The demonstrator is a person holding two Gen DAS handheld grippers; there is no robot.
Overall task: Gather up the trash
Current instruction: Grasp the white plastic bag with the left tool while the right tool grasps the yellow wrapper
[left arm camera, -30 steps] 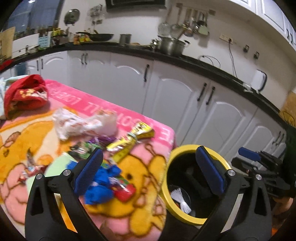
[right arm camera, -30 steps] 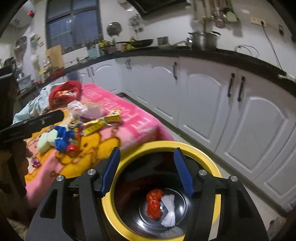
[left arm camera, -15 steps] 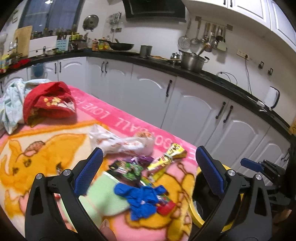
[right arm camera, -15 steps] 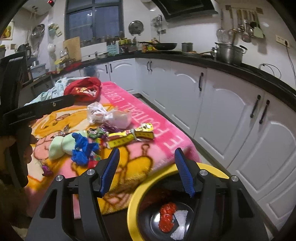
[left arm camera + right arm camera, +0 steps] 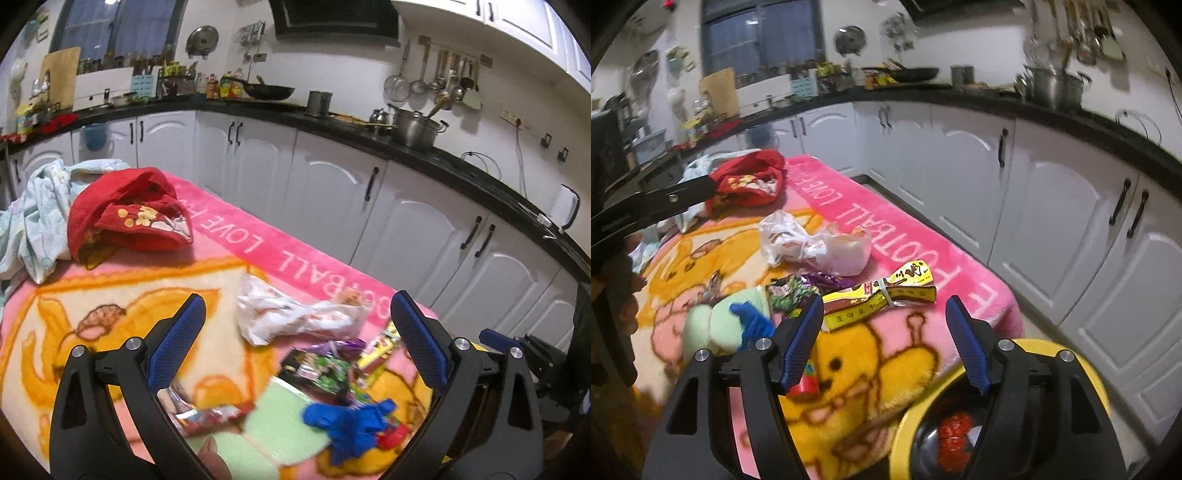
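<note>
The left gripper (image 5: 295,328), jaws wide apart and empty, faces the white bag (image 5: 295,317) mid-blanket (image 5: 110,295), while the right gripper (image 5: 884,332), empty jaws opening, hangs nearer the yellow wrapper (image 5: 882,295), lying crosswise by the blanket's near-right corner above the bin (image 5: 1086,373).

2 wrist fisheyes, both angled down over the pink blanket (image 5: 110,295)

Left view looks from the blanket's near side toward the cabinets (image 5: 332,206); right view sits at the corner above the yellow-rimmed bin (image 5: 1082,365); both share the white bag (image 5: 295,317), wrappers, counter.
</note>
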